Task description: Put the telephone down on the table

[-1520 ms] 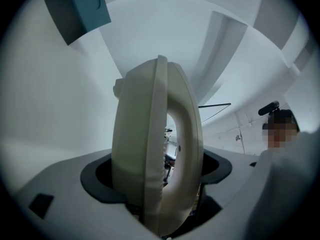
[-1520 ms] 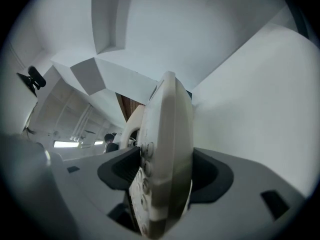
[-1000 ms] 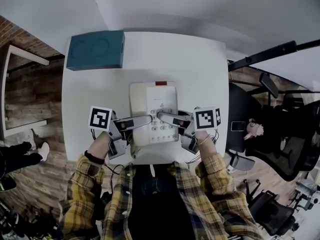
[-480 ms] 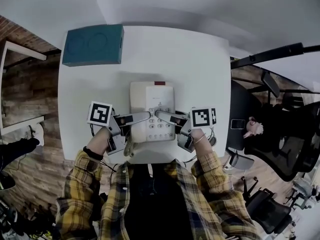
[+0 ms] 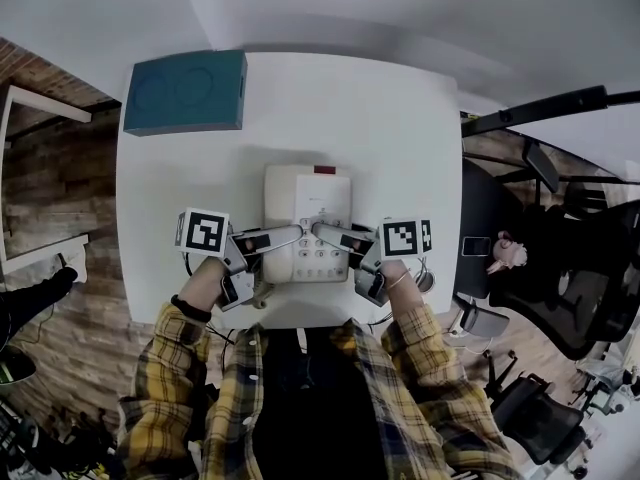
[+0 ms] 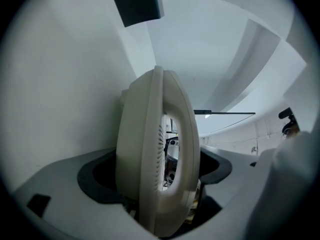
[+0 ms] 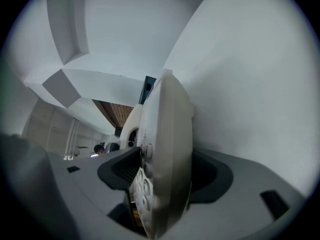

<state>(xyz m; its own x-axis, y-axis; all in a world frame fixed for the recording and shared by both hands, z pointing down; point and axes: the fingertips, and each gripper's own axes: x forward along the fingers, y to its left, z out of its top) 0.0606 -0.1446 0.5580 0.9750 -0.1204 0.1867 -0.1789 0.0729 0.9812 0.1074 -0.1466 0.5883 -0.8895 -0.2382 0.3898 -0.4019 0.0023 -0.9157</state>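
Observation:
A white desk telephone (image 5: 308, 203) with a keypad and a red mark at its far end sits over the near middle of the white table (image 5: 400, 138). My left gripper (image 5: 284, 238) is shut on its left edge, where the handset (image 6: 150, 159) fills the jaws. My right gripper (image 5: 331, 234) is shut on the keypad side (image 7: 167, 149). Whether the base touches the tabletop, I cannot tell.
A teal box (image 5: 186, 91) lies at the table's far left corner. A black office chair (image 5: 560, 268) and a dark bar (image 5: 530, 111) stand off the right edge. Wood floor shows to the left. The person's plaid sleeves (image 5: 180, 368) are at the near edge.
The telephone looks smaller than a second ago, having gone down toward the tabletop with both grippers still on it. The head view has shifted slightly.

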